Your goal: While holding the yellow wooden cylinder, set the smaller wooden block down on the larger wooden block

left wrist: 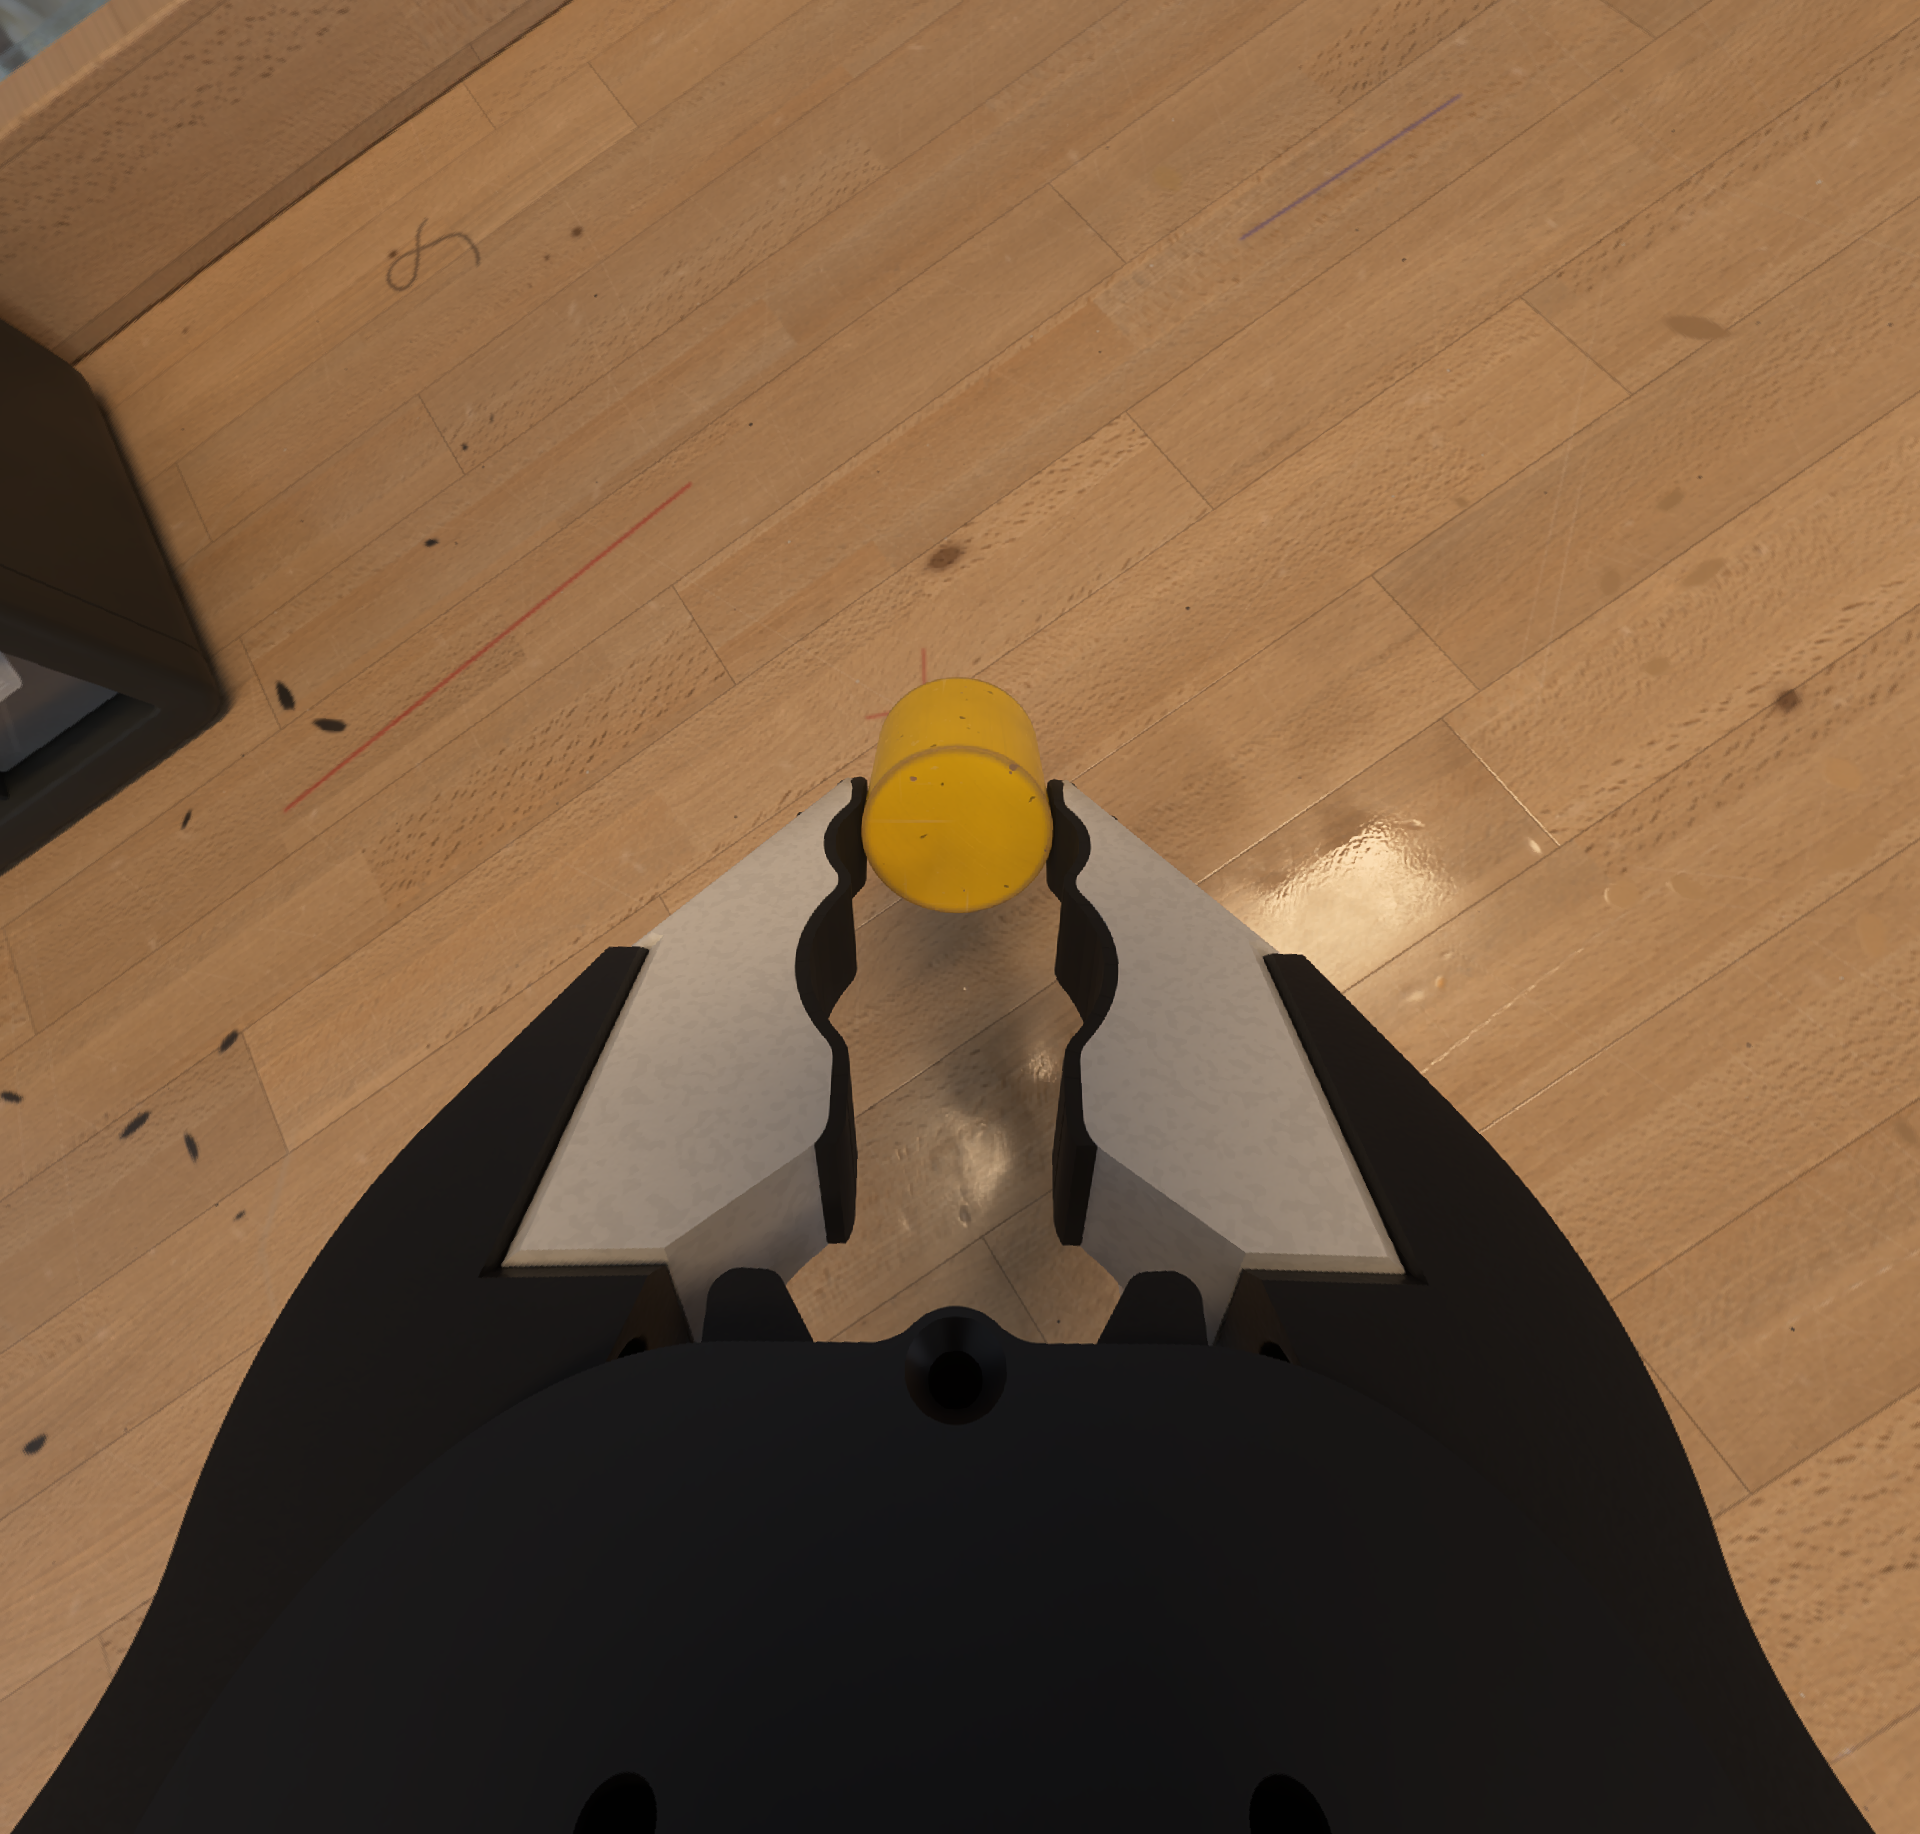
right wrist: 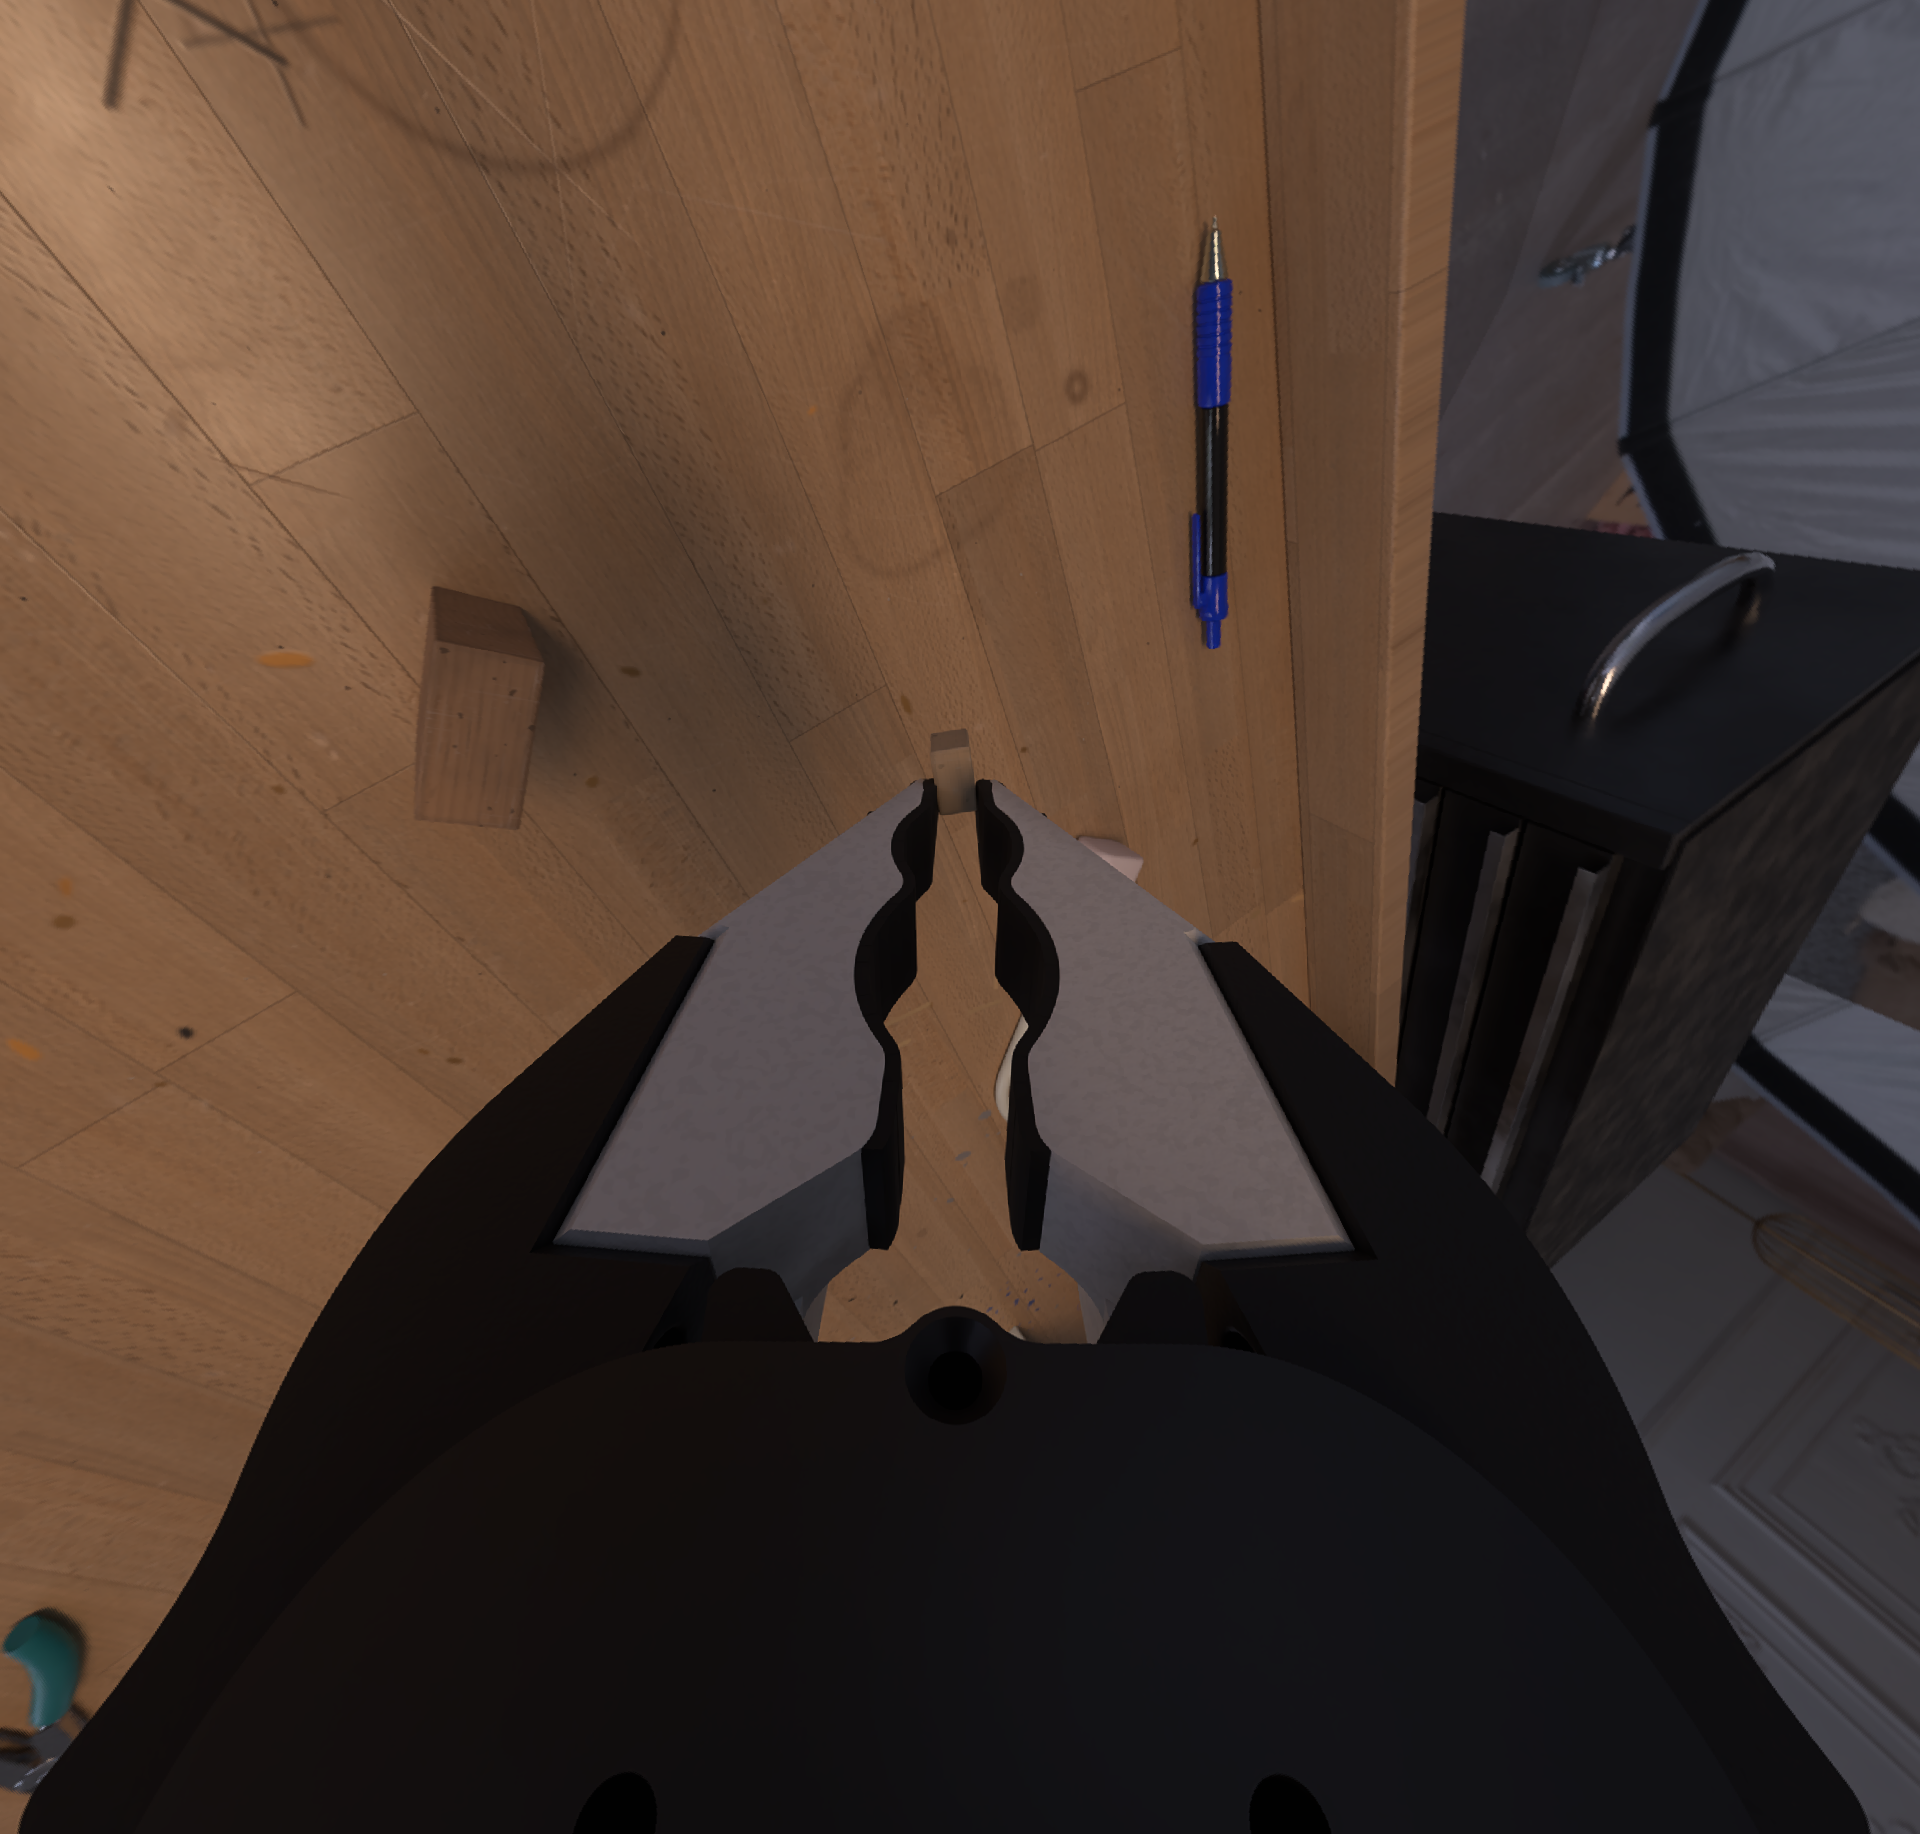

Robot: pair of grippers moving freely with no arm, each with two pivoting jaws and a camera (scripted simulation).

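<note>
In the left wrist view my left gripper is shut on the yellow wooden cylinder, gripped at its fingertips and held above the wooden table. In the right wrist view my right gripper is shut on the smaller wooden block, a pale piece pinched between the fingertips, held above the table. The larger wooden block lies on the table to the left of and a little beyond the right fingertips, apart from them.
A blue and black pen lies near the table's right edge. A dark cabinet with a metal handle stands past that edge. A teal-handled tool sits at lower left. A dark box stands at the left in the left wrist view.
</note>
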